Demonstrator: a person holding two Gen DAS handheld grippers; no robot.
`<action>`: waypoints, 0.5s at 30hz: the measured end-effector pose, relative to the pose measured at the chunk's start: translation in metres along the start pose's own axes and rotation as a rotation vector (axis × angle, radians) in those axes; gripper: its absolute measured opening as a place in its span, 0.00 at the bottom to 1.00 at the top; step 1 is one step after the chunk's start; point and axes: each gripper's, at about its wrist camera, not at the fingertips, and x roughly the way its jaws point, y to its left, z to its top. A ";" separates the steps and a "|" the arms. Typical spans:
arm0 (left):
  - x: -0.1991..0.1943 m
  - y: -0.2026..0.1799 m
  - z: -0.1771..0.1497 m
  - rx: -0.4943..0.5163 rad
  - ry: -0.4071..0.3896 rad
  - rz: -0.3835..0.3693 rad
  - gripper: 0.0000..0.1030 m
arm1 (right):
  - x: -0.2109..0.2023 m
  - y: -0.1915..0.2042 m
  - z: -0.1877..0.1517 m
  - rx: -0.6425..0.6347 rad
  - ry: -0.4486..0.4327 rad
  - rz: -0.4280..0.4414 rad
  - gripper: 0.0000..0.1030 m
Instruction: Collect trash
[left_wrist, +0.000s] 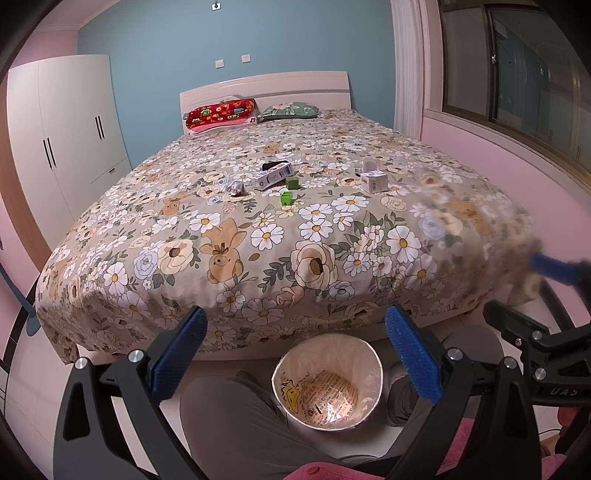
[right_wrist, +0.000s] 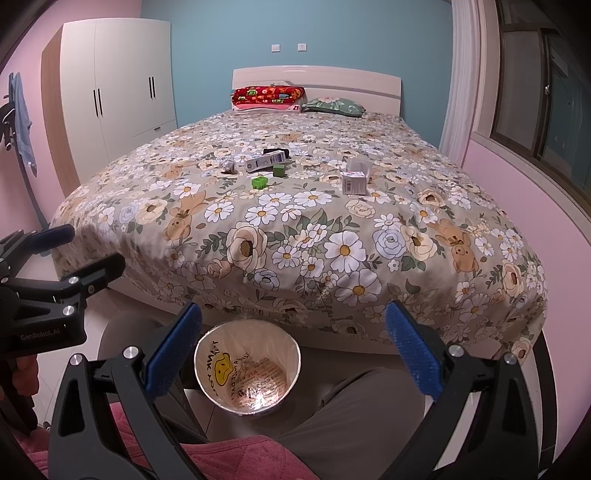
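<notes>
Trash lies mid-bed on the floral cover: a long white box (left_wrist: 272, 178) (right_wrist: 265, 161), two green blocks (left_wrist: 286, 198) (right_wrist: 260, 182), a crumpled paper ball (left_wrist: 236, 187) (right_wrist: 227, 166) and a small white carton (left_wrist: 374, 181) (right_wrist: 354, 183). A lined waste bin (left_wrist: 327, 380) (right_wrist: 246, 369) stands on the floor by the bed's foot, between a person's knees. My left gripper (left_wrist: 295, 350) is open above the bin, holding nothing. Just as empty, my right gripper (right_wrist: 293, 350) is open over the bin. Both stay well short of the trash.
The bed (left_wrist: 258, 236) fills the middle of the room. A white wardrobe (left_wrist: 62, 125) stands at the left, a window (left_wrist: 517, 74) at the right. Two pillows (left_wrist: 221, 114) lie by the headboard. Grey trouser legs (left_wrist: 229, 421) flank the bin.
</notes>
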 end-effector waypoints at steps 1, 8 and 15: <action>0.000 0.000 0.000 0.000 0.000 0.000 0.96 | 0.000 0.000 0.000 -0.001 0.000 -0.001 0.94; -0.001 0.001 -0.001 -0.002 0.002 0.000 0.96 | 0.001 0.000 -0.001 0.000 0.003 0.000 0.94; 0.000 0.001 -0.001 -0.002 0.002 -0.002 0.96 | 0.002 0.000 -0.002 0.000 0.004 0.000 0.94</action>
